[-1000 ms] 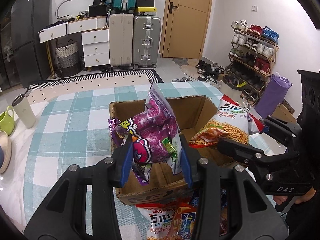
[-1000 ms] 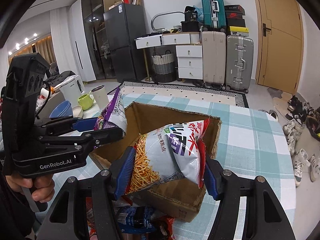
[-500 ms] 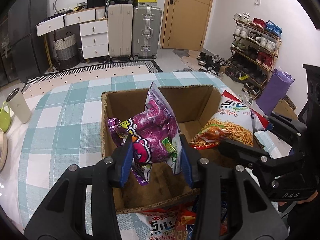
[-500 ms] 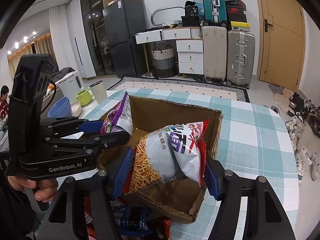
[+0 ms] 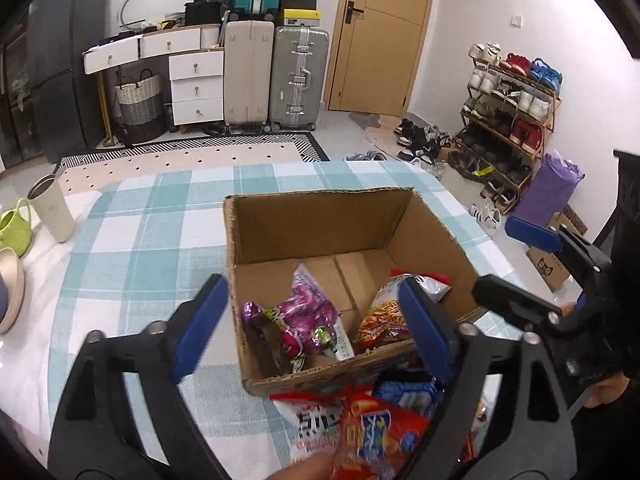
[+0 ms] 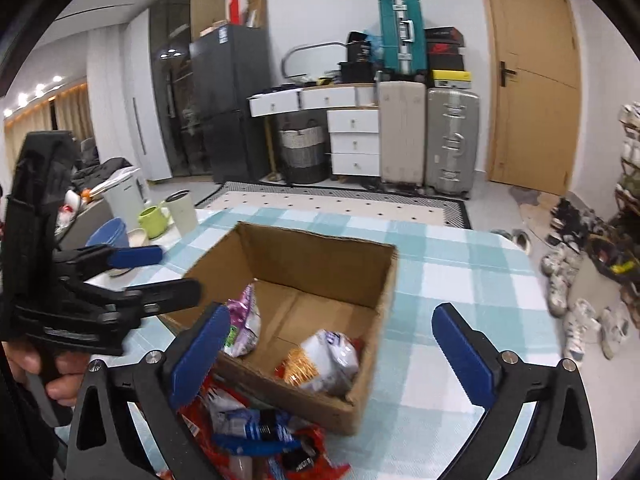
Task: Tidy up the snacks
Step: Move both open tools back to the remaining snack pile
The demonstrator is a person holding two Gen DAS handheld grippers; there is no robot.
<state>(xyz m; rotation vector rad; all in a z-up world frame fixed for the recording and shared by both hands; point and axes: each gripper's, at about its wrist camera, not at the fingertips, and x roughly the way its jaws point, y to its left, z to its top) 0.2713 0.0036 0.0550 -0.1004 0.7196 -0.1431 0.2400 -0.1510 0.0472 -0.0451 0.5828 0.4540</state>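
Left wrist view shows the cardboard box (image 5: 340, 240) standing open on the checked tablecloth (image 5: 132, 248), and everything here is placed against that box. Inside it, on the floor near the front wall, lie the purple snack bag (image 5: 296, 320) toward the left side and the noodle-snack bag (image 5: 396, 304) toward the right side, apart from each other with bare cardboard between them. The left gripper (image 5: 316, 324) hovers over the box's near edge with its jaws spread wide; they have just been opening, and no pad touches the purple bag below. The right gripper (image 6: 336, 344) hangs over the box's near right corner, its jaws also just opened to full spread, with the noodle-snack bag lying loose beneath and nothing pinched. Both bags look released, so the drop-off step seems finished. Just outside the box's front wall sits a heap of loose snack packets (image 5: 360, 428), red, white and blue wrappers overlapping. The next move probably calls for drawing both tools back from the box to that heap, singling out one packet each by a free edge, since the wrappers overlap and a careless close could catch two at once.
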